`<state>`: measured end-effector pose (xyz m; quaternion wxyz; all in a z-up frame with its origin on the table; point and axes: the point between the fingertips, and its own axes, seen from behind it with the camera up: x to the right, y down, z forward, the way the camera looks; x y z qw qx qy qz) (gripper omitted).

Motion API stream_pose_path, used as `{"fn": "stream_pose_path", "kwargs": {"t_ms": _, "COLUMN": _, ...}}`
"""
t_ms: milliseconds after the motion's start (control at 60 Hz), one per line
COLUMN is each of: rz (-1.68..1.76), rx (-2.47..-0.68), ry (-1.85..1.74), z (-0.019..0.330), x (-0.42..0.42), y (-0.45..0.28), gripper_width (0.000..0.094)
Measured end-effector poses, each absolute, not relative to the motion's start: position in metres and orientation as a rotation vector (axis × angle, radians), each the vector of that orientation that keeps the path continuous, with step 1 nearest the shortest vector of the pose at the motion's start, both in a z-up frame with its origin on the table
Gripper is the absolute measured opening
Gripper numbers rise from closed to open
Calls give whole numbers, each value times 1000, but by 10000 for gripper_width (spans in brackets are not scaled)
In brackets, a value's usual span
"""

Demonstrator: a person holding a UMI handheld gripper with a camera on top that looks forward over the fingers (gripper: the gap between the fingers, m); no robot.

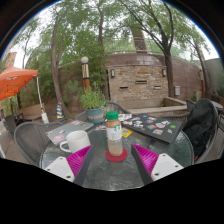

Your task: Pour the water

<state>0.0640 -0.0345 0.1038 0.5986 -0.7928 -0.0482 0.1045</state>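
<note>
Two pink pads [78, 160] frame what I care about: a small clear water bottle [114, 133] with a green cap and a pale label, standing upright on the round glass table [110, 172], dead ahead at twelve o'clock. My gripper [113, 163] is spread fairly wide, the bottle's base sits between my fingertips with a gap at either side, and I am pressing on nothing. Off at ten o'clock from the bottle, near but not touching it, stands a white mug [75, 142], which I take to be where the water should go. Further back at eleven o'clock is a potted plant [93, 101], and at two o'clock lie printed sheets or cards [155, 125], too small to read. A dark chair [202, 125] stands at three o'clock, with a brick wall [140, 78] and trees beyond. I judge the bottle light and thin-walled, so it will likely dent and may slip if squeezed hard; the plastic looks smooth. I would close on the labelled middle, below the shoulder, where the wall is straight. Whether the cap is loosened I cannot tell, and it must come off before anything pours. Glass underneath means a tipped bottle could skid.
</note>
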Motion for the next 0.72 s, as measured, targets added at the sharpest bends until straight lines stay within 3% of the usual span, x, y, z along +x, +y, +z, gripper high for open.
{"fn": "stream_pose_path", "kwargs": {"t_ms": 317, "rz": 422, "rx": -1837, "ry": -103, "z": 110, "x": 60, "y": -209, "gripper_width": 831}}
{"fn": "stream_pose_path", "kwargs": {"t_ms": 717, "rz": 370, "rx": -1847, "ry": -105, "z": 94, "x": 91, "y": -271, "gripper_width": 832}}
